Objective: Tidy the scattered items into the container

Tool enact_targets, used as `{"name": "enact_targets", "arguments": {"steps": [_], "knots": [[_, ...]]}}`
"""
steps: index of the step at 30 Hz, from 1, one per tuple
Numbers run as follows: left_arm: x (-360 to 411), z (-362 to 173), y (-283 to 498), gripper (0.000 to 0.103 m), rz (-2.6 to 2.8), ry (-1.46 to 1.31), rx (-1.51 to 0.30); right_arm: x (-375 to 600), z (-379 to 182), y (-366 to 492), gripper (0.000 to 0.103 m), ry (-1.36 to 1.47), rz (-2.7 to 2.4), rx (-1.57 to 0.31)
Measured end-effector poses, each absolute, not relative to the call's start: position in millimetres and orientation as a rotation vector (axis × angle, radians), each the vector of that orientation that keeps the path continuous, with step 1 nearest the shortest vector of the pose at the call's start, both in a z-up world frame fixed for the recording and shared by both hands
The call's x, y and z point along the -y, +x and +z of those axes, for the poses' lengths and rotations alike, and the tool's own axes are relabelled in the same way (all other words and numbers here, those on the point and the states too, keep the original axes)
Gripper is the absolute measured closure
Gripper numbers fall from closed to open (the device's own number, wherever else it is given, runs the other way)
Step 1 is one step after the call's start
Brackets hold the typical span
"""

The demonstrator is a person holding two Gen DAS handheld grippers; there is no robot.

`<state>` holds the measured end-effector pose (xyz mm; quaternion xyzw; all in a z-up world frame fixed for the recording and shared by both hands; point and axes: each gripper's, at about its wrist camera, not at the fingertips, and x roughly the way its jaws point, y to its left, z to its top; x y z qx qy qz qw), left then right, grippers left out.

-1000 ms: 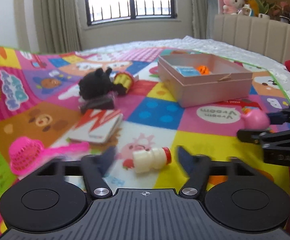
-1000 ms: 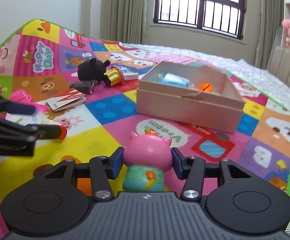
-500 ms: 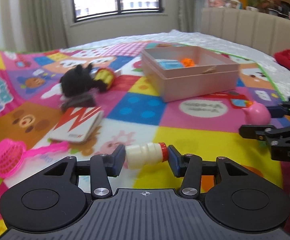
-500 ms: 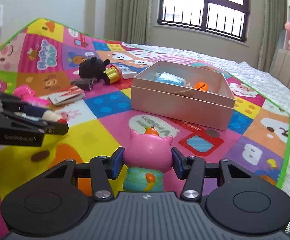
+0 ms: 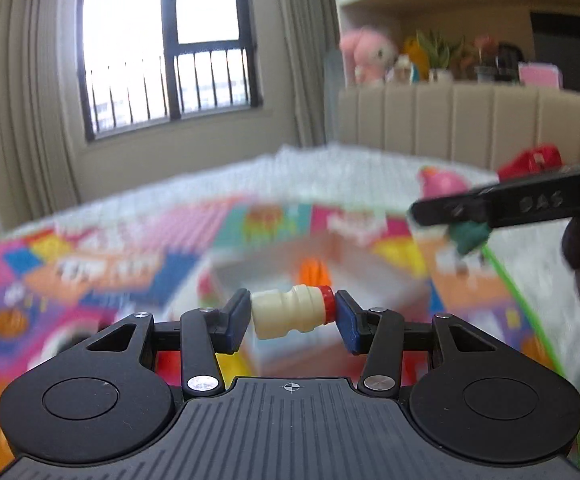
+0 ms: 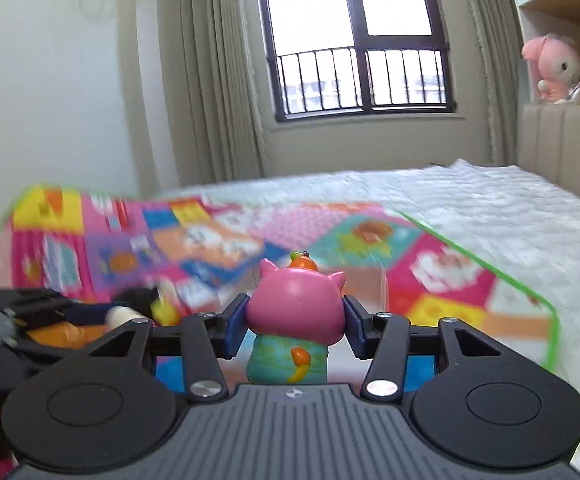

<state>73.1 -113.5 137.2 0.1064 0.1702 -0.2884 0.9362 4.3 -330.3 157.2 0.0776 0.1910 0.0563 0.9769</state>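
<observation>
The small cream bottle (image 5: 287, 311) with a red cap lies crosswise in the left gripper (image 5: 290, 318), jaws clamped on its two ends, lifted above the play mat (image 5: 101, 256). The pink cat figurine (image 6: 294, 320) stands upright in the right gripper (image 6: 294, 322), jaws pressed on its head. The container (image 5: 342, 248), blurred, lies just beyond the bottle with something orange inside. The step looks like the carry; next, each load must be brought over the container's opening and let go. On the right gripper's finger, seen from the left wrist, only the letters "DAS" are legible.
</observation>
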Motion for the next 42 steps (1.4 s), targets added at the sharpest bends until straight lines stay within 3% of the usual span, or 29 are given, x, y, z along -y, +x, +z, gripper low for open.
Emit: {"name": "enact_targets", "arguments": {"steps": [5,7,9,14,26,30,37,38,39,42], "knots": [[117.7,139.0,113.6,0.021,-0.568,0.137,-0.399,356.6,166.4,57.5,0.042,0.282,0.03,-0.375],[98.2,129.5,105.9,0.007,-0.554,0.106,-0.418,361.9,162.6,51.3,0.029,0.291,0.023,-0.354],[78.3,111.4,91.8,0.006,-0.517,0.122,-0.45,362.7,153.3,38.9,0.023,0.274,0.005,-0.341],[27.4,65.6,62.3,0.005,-0.399,0.131,-0.568,332.4,120.6,29.8,0.023,0.125,-0.027,-0.436],[-73.9,23.0,32.5,0.001,-0.177,0.007,-0.596,142.1,99.6,95.0,0.018,-0.134,0.303,-0.538],[-84.5,13.1,20.1,0.0,-0.171,-0.017,-0.568,97.3,80.7,142.2,0.035,-0.257,0.286,-0.549],[-84.9,9.7,19.7,0.0,-0.185,-0.042,-0.544,72.5,47.0,218.8,0.036,-0.327,0.207,-0.644],[-84.9,9.2,19.3,0.0,-0.186,-0.044,-0.539,70.3,44.4,221.0,0.038,-0.339,0.204,-0.65],[-85.4,8.8,18.9,0.0,-0.187,-0.047,-0.535,68.7,43.5,221.3,0.048,-0.343,0.212,-0.656],[-88.7,7.9,19.6,0.0,-0.193,-0.072,-0.537,72.0,53.0,204.9,0.048,-0.313,0.232,-0.648]]}}
